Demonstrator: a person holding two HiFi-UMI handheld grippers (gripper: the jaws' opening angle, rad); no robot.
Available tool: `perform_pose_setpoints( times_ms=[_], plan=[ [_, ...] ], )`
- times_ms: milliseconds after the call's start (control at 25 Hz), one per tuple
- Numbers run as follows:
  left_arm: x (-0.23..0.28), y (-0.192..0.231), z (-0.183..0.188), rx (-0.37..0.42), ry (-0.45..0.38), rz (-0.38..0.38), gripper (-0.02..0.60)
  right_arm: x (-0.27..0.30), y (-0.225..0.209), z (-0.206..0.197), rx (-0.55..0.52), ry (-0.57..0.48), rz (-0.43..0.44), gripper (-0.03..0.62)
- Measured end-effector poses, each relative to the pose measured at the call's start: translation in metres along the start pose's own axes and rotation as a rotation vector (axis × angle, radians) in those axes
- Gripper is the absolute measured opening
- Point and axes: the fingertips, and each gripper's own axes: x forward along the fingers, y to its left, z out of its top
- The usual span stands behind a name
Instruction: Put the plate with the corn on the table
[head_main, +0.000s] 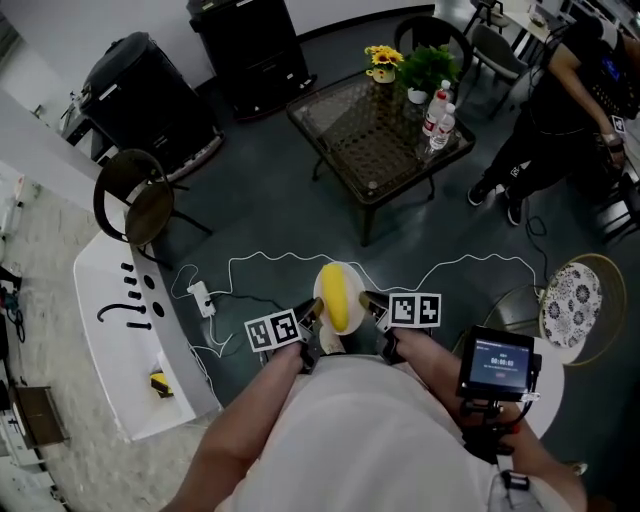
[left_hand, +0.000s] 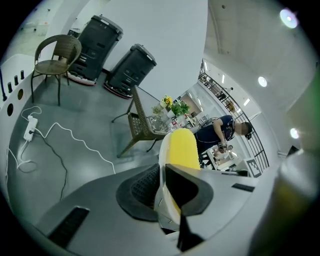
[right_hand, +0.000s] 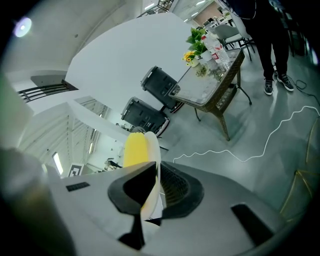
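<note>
Right now both my jaws are clamped on the plate (head_main: 322, 288): the left gripper (left_hand: 164, 187) pinches its 9 o'clock rim and the right gripper (right_hand: 154, 189) its 3 o'clock rim. The corn (head_main: 339, 296) lies along the middle. I hold the plate in the air close to my body, well apart from the table (head_main: 352, 132) at 12 o'clock.

I judge this to be the carry. Next I must cross the floor, clear the near rim and lower the plate flat, keeping both grips level so the corn does not roll.

The flowers (head_main: 383, 58) and bottles (head_main: 438, 112) crowd the table's far 1 o'clock corner, while the near glass looks bare. A cable (head_main: 262, 260) snakes across the floor between me and the table. A person (head_main: 556, 100) stands at 2 o'clock and a chair (head_main: 140, 205) at 10.
</note>
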Motion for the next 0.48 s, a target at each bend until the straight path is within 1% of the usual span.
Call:
perform_pose_setpoints(
  times_ms=[160,360,480],
  plan=[
    [0.004,0.011,0.026,0.009,0.004,-0.016,0.044,0.020,0.007,0.016,-0.001,-0.016,-0.013,0.034],
    [0.004,0.014,0.048,0.016,-0.002,-0.036,0.040,0.033,0.013,0.031,0.014,-0.037,-0.013,0.034],
    [-0.002,0.029,0.072,0.017,-0.009,-0.047,0.040,0.056,0.027,0.042,0.005,-0.048,-0.011,0.034]
  ],
)
